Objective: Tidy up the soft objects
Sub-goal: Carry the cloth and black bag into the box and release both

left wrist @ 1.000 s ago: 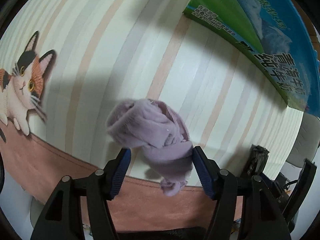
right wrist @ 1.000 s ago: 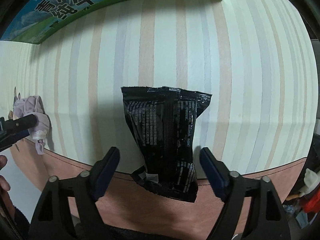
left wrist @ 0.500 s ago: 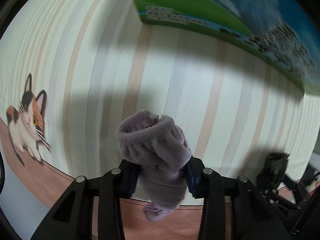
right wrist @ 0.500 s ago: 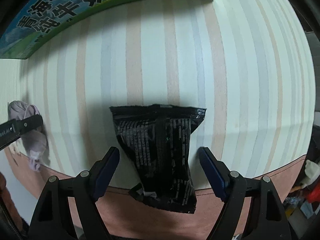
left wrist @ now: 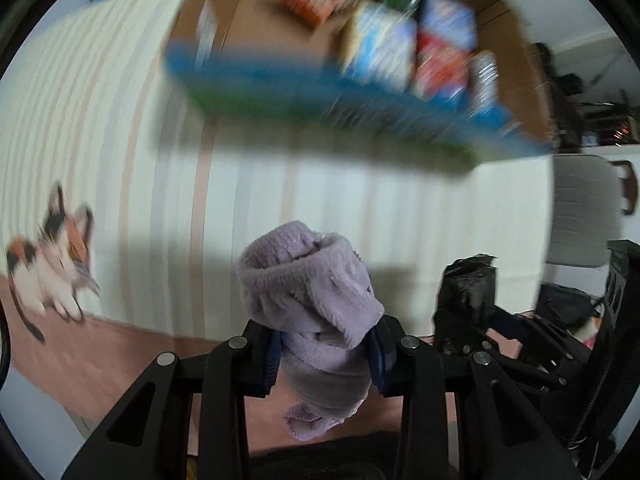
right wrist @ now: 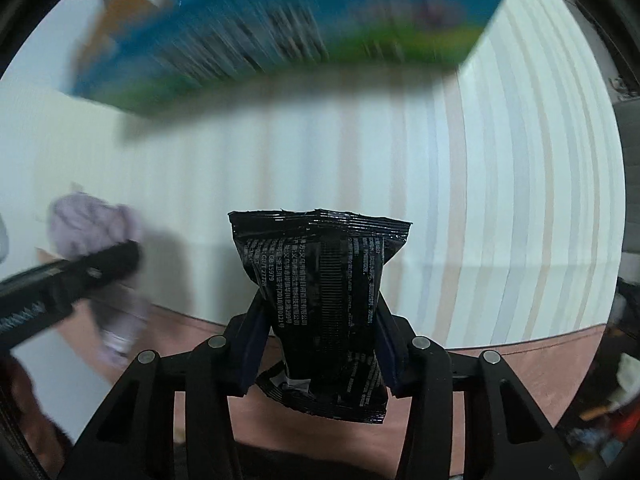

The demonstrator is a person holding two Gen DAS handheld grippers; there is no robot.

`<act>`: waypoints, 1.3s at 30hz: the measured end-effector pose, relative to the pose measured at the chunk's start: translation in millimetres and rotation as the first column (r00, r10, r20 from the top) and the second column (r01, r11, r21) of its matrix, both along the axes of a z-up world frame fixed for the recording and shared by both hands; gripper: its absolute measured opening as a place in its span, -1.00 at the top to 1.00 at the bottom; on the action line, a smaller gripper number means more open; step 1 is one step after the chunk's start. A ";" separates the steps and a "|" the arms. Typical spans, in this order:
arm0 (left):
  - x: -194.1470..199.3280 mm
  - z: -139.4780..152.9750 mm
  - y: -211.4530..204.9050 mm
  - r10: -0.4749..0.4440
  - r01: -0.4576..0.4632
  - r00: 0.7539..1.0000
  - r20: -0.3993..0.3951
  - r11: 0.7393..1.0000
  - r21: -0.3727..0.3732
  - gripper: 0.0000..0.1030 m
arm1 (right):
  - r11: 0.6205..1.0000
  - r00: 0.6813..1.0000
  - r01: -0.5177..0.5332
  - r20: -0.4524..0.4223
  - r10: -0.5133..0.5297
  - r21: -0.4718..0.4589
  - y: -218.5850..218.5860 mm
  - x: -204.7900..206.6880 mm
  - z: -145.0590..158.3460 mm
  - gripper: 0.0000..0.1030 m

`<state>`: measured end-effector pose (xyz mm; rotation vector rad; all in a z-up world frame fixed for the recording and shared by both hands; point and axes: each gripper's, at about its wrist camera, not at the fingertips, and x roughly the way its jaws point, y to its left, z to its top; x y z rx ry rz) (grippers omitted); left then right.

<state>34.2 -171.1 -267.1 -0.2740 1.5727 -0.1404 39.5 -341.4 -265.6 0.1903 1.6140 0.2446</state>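
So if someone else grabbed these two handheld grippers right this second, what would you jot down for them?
Left gripper: shut on the lilac fuzzy sock, held above the striped tablecloth.
Right gripper: shut on the black snack packet, also off the table.
Ahead of both: an open cardboard box with a blue and green side; colourful packets already sit inside, though blur hides what they are.
Done: both items are gripped.
Left: probably carry each to the box and let go; sock and packet may belong in different spots, which the views cannot settle.
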 end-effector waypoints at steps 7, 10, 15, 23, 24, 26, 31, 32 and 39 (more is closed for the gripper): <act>99.8 79.7 33.7 -0.046 0.029 0.988 0.148 0.992 0.121 0.37 | 0.980 0.986 0.034 0.152 -0.065 0.196 8.8 69.2 96.6 0.03; 147.6 78.6 45.4 -0.039 0.016 0.991 0.130 0.985 0.174 0.37 | 0.971 0.981 0.067 0.165 -0.106 0.228 33.1 109.8 97.6 0.03; 201.1 50.1 61.5 -0.059 0.044 0.997 0.053 0.967 0.253 0.37 | 0.950 0.981 0.151 0.075 -0.178 0.271 50.1 163.8 54.7 0.03; 252.3 18.2 71.2 -0.114 0.128 0.992 -0.063 0.942 0.309 0.36 | 0.930 0.974 0.226 -0.037 -0.225 0.291 78.0 192.3 -16.0 0.03; 255.8 13.5 72.2 -0.116 0.133 0.991 -0.071 0.939 0.318 0.35 | 0.931 0.974 0.225 -0.048 -0.221 0.288 83.0 194.0 -23.2 0.03; 261.2 3.4 73.6 -0.119 0.143 0.988 -0.093 0.936 0.320 0.32 | 0.936 0.975 0.222 -0.057 -0.214 0.275 91.7 196.1 -32.3 0.02; 268.1 -14.2 81.2 -0.108 0.151 0.982 -0.155 0.941 0.302 0.27 | 0.938 0.975 0.218 -0.109 -0.195 0.269 106.9 200.9 -54.3 -0.18; 268.3 -13.1 81.8 -0.109 0.150 0.982 -0.154 0.944 0.294 0.23 | 0.941 0.976 0.211 -0.114 -0.186 0.264 109.3 201.0 -56.7 -0.27; 266.7 -2.6 82.3 -0.095 0.126 0.987 -0.130 0.957 0.262 -0.02 | 0.968 0.987 0.153 -0.081 -0.139 0.199 114.6 198.1 -53.1 -0.49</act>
